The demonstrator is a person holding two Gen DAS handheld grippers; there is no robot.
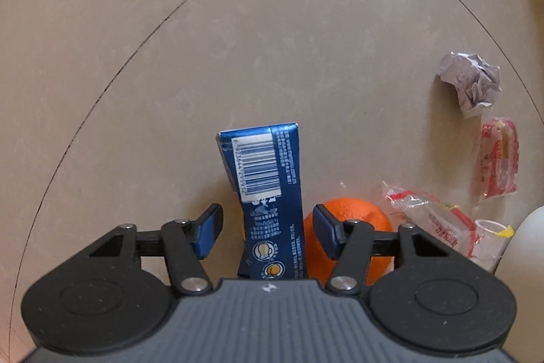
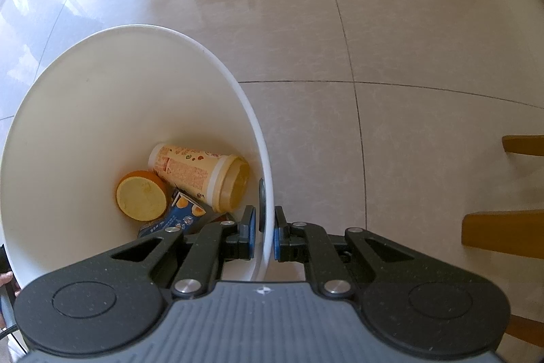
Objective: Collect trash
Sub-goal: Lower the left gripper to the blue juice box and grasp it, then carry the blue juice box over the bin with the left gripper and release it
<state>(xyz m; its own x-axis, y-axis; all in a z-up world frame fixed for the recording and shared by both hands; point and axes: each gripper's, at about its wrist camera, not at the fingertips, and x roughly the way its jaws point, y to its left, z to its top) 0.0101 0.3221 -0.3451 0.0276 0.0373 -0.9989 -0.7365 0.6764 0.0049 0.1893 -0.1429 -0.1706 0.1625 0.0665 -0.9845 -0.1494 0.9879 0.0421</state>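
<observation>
Here the left hand-held gripper [image 1: 267, 232] stands spread around a blue carton [image 1: 268, 193], pads apart from it; the right hand-held gripper [image 2: 263, 237] pinches the white bin's rim [image 2: 268, 193].

The left gripper [image 1: 267, 232] points down at a beige tiled floor [image 1: 170, 73], its blue-padded fingers [image 1: 207, 232] standing either side of a blue carton [image 1: 268, 193] with a gap showing at each side. An orange [image 1: 370, 216] lies just beside the carton, behind the right finger. Further right lie a crumpled paper ball [image 1: 471, 82] and two red-and-clear wrappers [image 1: 499, 159], with a clear plastic cup [image 1: 489, 242] near the edge.
</observation>
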